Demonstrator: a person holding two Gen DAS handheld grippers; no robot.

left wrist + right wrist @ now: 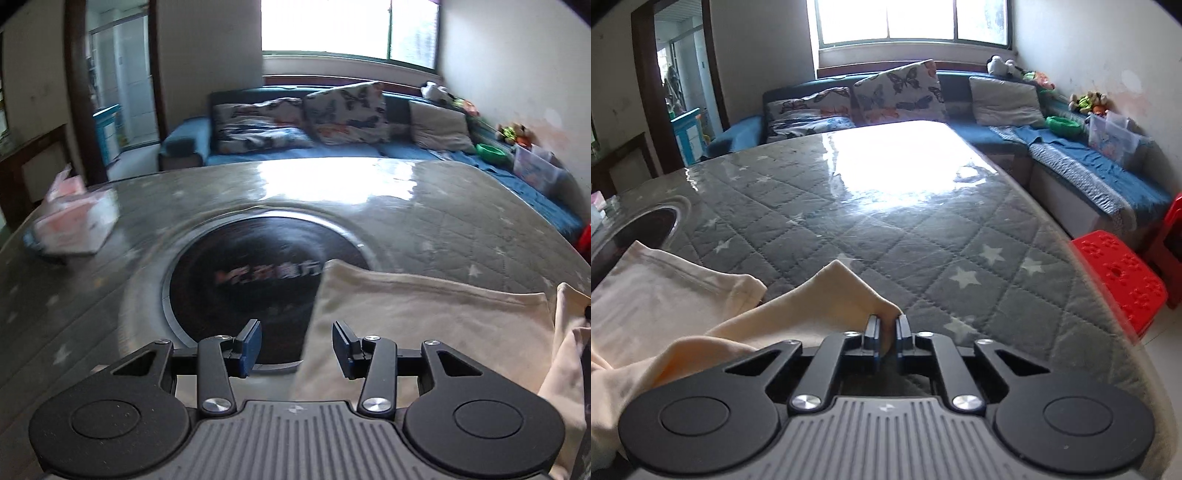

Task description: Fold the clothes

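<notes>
Jaws first: our right gripper (886,341) is pinched shut on a bunched fold of the cream garment (701,314), while our left gripper (297,347) stands spread wide and holds nothing, its right pad over the cloth's left edge. Just ahead of the left jaws the garment (424,325) lies mostly flat, a stitched hem running across its far side. From the right jaws it trails back and to the left, lifted into a peak. We judge it light, limp and quick to sag — one pinch will not keep an edge straight. So the left gripper should take the near edge or corner beside its right pad, through both layers. Beyond the cloth sit the dark round inset (266,288) and the glossy quilted table (886,221) — smooth enough, we think, for fabric to slide.
</notes>
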